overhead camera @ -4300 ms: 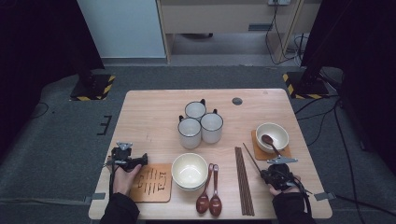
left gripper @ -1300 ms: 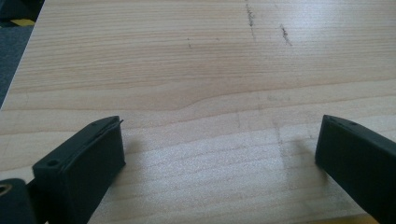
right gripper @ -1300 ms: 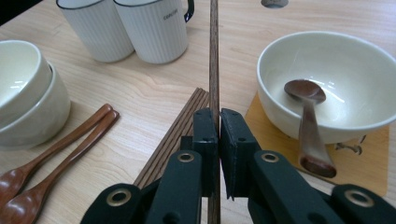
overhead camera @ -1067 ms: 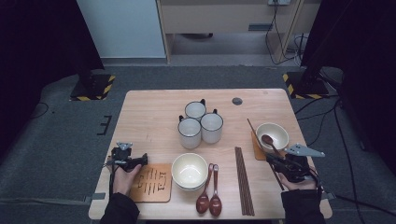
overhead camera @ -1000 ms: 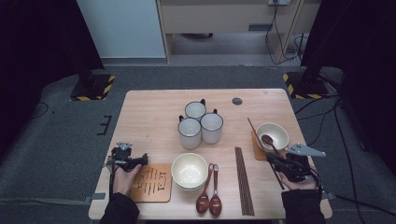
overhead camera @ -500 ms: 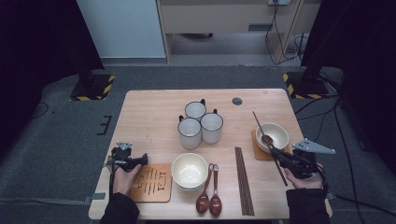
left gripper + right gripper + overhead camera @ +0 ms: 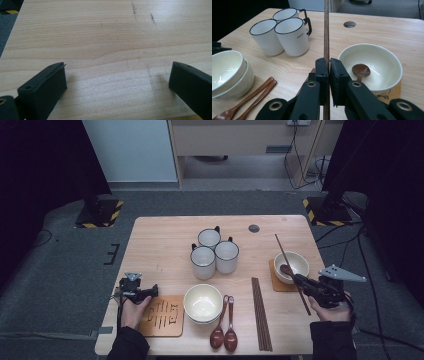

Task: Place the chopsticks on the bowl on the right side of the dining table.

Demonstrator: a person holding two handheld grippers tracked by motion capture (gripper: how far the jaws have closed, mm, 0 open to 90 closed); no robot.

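My right gripper (image 7: pixel 302 281) (image 7: pixel 327 63) is shut on a single dark wooden chopstick (image 7: pixel 282 251) (image 7: pixel 326 30). The stick is lifted off the table and slants past the left side of a cream bowl (image 7: pixel 300 258) (image 7: pixel 397 68). That bowl sits on a wooden coaster (image 7: pixel 275 284) and holds a brown spoon (image 7: pixel 286 269) (image 7: pixel 361 70). More chopsticks (image 7: pixel 261 312) lie in a bundle on the table to the gripper's left. My left gripper (image 7: pixel 151 291) (image 7: pixel 117 72) rests open on bare wood beside another coaster (image 7: pixel 162 317), with nothing between its jaws.
Three white mugs (image 7: pixel 215 252) (image 7: pixel 287 32) cluster at the table's middle. Stacked cream bowls (image 7: pixel 202 302) (image 7: pixel 227 72) stand near the front, with two brown spoons (image 7: pixel 225 330) (image 7: pixel 254 93) beside them. A round hole (image 7: pixel 254 228) lies at the far side of the table (image 7: pixel 160 245).
The right gripper has come up from beside the chopstick bundle, carrying one chopstick, and has drifted right and slightly farther, next to the bowl. The left gripper has stayed put.
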